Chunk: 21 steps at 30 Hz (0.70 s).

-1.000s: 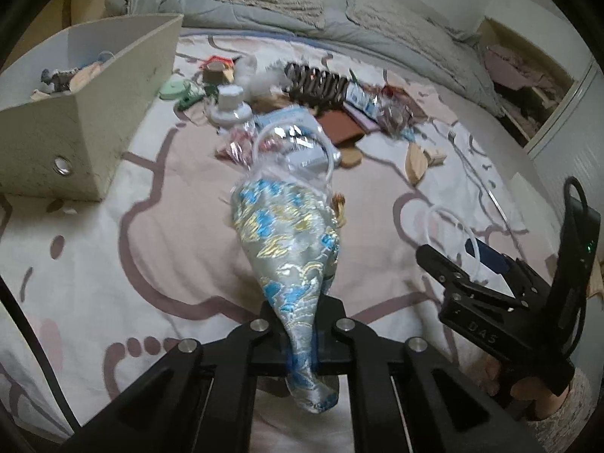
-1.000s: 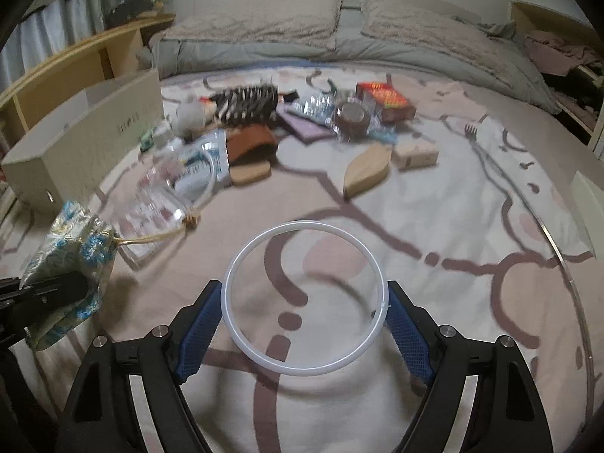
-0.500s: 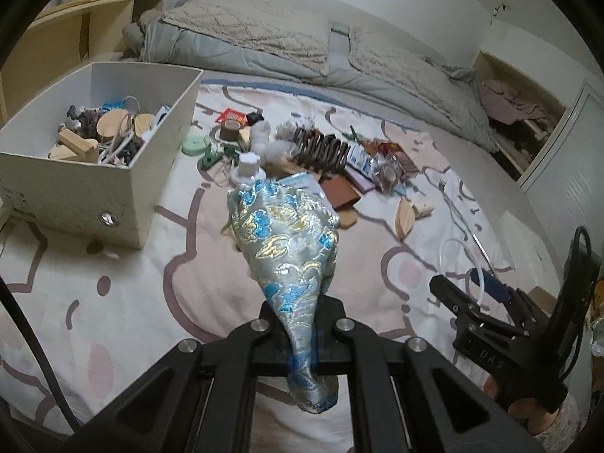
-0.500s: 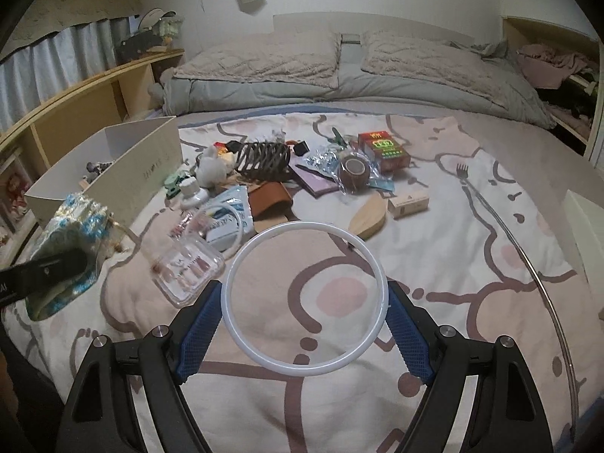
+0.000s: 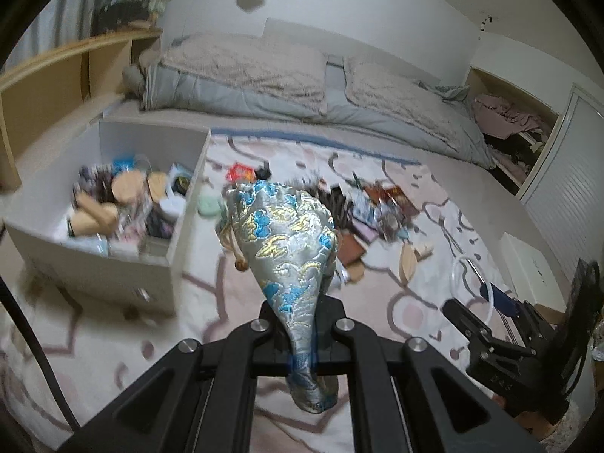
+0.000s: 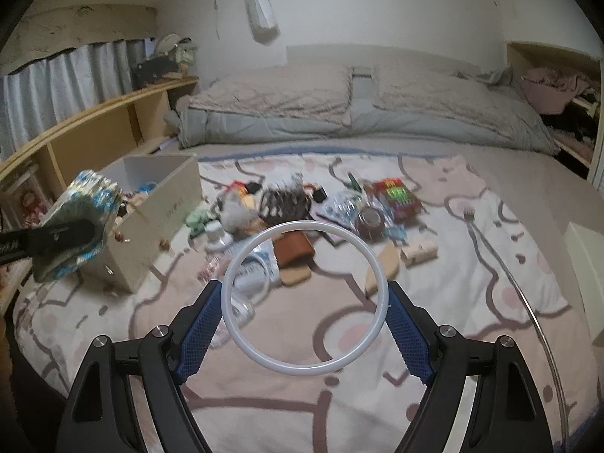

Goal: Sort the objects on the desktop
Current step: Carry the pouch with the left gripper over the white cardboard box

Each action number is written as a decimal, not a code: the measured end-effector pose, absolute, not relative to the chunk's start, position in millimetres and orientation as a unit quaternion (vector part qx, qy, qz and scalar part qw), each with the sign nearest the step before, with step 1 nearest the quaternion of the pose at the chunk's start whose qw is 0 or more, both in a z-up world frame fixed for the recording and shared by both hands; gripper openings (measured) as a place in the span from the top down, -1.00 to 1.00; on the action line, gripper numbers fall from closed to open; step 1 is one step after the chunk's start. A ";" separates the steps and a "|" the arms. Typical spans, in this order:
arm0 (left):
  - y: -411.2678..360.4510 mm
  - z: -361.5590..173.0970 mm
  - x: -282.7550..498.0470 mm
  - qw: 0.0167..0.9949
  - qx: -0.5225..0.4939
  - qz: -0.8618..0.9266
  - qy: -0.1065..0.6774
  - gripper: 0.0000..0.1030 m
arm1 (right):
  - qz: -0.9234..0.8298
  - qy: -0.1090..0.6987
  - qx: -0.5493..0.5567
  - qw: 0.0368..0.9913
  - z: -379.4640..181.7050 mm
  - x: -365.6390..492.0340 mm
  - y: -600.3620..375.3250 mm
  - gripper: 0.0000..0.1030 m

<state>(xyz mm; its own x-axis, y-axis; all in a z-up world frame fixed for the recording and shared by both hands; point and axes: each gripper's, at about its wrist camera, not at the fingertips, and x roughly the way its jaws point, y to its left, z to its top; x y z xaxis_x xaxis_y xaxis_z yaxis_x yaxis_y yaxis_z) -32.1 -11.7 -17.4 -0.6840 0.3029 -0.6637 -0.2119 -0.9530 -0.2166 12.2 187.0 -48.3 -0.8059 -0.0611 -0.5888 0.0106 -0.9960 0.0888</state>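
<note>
Left gripper [image 5: 302, 334]: pinched on the brocade pouch [image 5: 292, 241] by its narrow end, lifted clear of the bedspread [image 5: 113, 339].
Right gripper [image 6: 304, 324]: blue pads [image 6: 406, 334] clasp the white ring [image 6: 304, 296] across its width, held aloft.
Storage box [image 5: 113, 275]: far left, part-filled; likely destination.
Unsorted clutter [image 6: 302, 207]: centre, beyond both grippers.

Plain white wall [image 6: 396, 11] at twelve o'clock, two quilted beige pillows [image 6: 271, 94] over folded grey duvet [image 6: 339, 128], pale wooden shelf unit [image 6: 94, 132] at nine o'clock under grey pleated curtain [image 6: 64, 83], pink patterned bedsheet [image 6: 434, 302] below, dim indoor light
</note>
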 end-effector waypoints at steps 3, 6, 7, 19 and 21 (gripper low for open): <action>-25.1 1.7 -43.9 0.136 -0.356 0.923 -0.055 0.88 | -0.954 -0.039 0.296 0.027 -36.1 9.5 182.4 -0.63; -36.9 17.9 -55.6 0.122 -0.339 0.932 -0.042 0.88 | -0.958 -0.039 0.283 0.030 -26.7 3.5 177.2 -0.63; -41.9 24.6 -61.0 0.117 -0.333 0.935 -0.037 0.88 | -0.958 -0.041 0.281 0.031 -24.0 0.8 175.7 -0.63; -109.4 46.6 -111.8 0.050 -0.295 0.954 -0.015 0.88 | -0.962 -0.040 0.265 0.053 6.0 -25.8 151.1 -0.63; -124.8 40.3 -119.2 0.036 -0.300 0.953 -0.023 0.88 | -0.963 -0.034 0.260 0.058 9.9 -26.6 144.8 -0.63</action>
